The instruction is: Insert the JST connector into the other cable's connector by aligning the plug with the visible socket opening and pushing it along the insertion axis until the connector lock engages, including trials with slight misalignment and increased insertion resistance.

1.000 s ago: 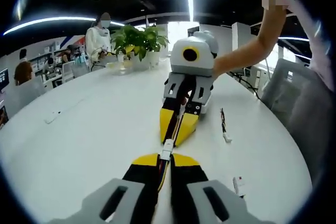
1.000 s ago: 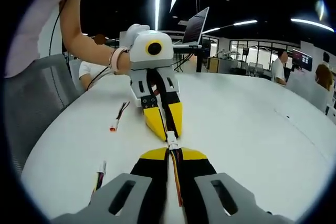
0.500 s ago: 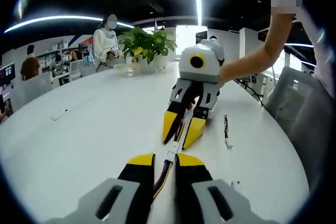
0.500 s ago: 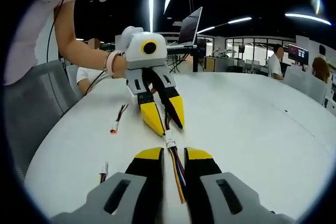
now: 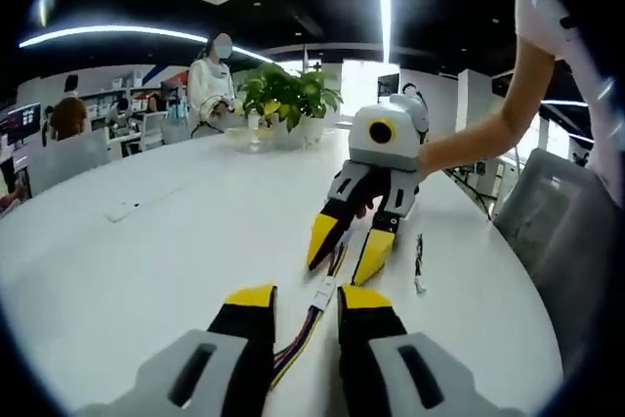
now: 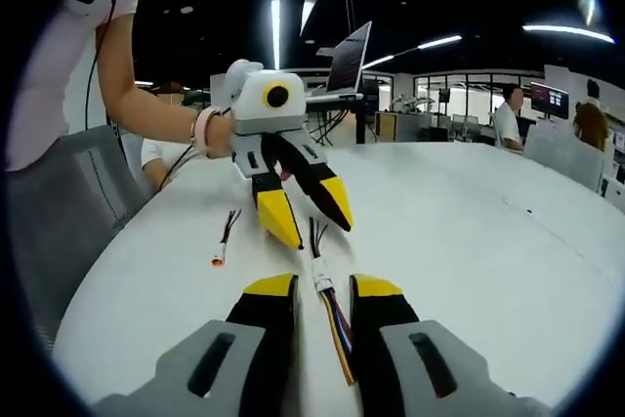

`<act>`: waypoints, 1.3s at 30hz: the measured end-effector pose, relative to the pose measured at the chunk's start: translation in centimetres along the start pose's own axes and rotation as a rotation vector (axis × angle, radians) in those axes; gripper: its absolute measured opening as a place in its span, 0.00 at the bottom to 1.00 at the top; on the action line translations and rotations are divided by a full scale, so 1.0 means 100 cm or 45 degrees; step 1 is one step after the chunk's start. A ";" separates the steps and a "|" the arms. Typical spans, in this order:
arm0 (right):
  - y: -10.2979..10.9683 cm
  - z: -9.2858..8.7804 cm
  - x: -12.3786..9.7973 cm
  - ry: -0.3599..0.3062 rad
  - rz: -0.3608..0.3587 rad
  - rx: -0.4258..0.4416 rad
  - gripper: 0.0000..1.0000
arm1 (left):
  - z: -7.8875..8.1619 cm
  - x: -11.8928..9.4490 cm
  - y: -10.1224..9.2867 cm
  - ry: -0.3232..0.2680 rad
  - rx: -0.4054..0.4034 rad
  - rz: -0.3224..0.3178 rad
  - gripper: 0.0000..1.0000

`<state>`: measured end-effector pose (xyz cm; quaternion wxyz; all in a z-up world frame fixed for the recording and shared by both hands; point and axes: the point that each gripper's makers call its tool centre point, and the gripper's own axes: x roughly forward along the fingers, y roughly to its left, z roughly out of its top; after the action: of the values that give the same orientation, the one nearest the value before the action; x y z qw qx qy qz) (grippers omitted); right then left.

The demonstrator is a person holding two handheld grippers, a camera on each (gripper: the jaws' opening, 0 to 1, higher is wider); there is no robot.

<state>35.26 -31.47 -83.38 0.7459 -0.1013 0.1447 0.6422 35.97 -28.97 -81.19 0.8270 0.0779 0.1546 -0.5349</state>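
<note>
A round white bench (image 5: 146, 261) carries two handheld tools facing each other, tips near but apart. In the left gripper view, the left tool (image 5: 306, 298), grey with black arms and yellow tips, rises from the bottom with its jaws spread and gripping nothing. Between those jaws lies the joined white JST connector (image 5: 324, 292) on its bundle of multicoloured wires (image 5: 298, 344), resting loose on the bench. Just beyond it sits the right tool (image 5: 349, 256), also released, its yellow tips parted on either side of the dark wires that lead away from the connector. A person's bare forearm (image 5: 479, 134) reaches in from the right to hold it.

In the right gripper view, the same connector (image 6: 320, 282) lies between the parted yellow tips of the right tool (image 6: 322, 287), touching neither, with the left tool (image 6: 305, 227) open just past it.

Around them: a spare short cable with a white plug (image 5: 419, 263) lies on the bench beside the right tool, a leafy green potted plant (image 5: 289, 103) stands at the far edge, and an open laptop (image 6: 350, 56) sits behind. A grey chair (image 6: 68, 212) stands at the bench side. People sit and stand at distant desks.
</note>
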 end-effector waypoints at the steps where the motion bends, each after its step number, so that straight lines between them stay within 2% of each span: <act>1: 0.001 0.002 -0.001 -0.006 -0.001 0.000 0.20 | 0.003 -0.001 0.000 -0.008 -0.003 -0.002 0.21; 5: 0.006 0.014 -0.007 -0.029 -0.003 -0.015 0.22 | 0.016 -0.009 -0.008 -0.043 0.004 -0.002 0.23; 12: 0.012 0.028 -0.018 -0.056 -0.022 -0.049 0.22 | 0.029 -0.019 -0.019 -0.061 0.032 0.009 0.24; 19: 0.022 0.035 -0.027 -0.045 -0.043 -0.065 0.22 | 0.032 -0.027 -0.026 -0.048 0.052 0.014 0.24; 26: 0.039 0.044 -0.036 -0.071 -0.060 -0.084 0.23 | 0.036 -0.041 -0.044 -0.027 0.083 0.009 0.26; 31: 0.046 0.043 -0.042 -0.077 -0.051 -0.076 0.23 | 0.045 -0.048 -0.057 -0.056 0.105 -0.004 0.26; 34: 0.053 0.042 -0.044 -0.074 -0.038 -0.074 0.24 | 0.044 -0.049 -0.062 -0.062 0.101 -0.027 0.26; 37: 0.054 0.036 -0.045 -0.045 -0.068 -0.110 0.20 | 0.035 -0.050 -0.065 -0.059 0.109 -0.017 0.23; 39: 0.057 0.036 -0.047 -0.056 -0.063 -0.098 0.20 | 0.029 -0.050 -0.066 -0.051 0.089 -0.025 0.23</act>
<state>29.35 -33.72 -78.20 0.7602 -0.1193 0.1009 0.6306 28.55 -28.32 -76.55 0.8213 0.0945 0.1201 -0.5497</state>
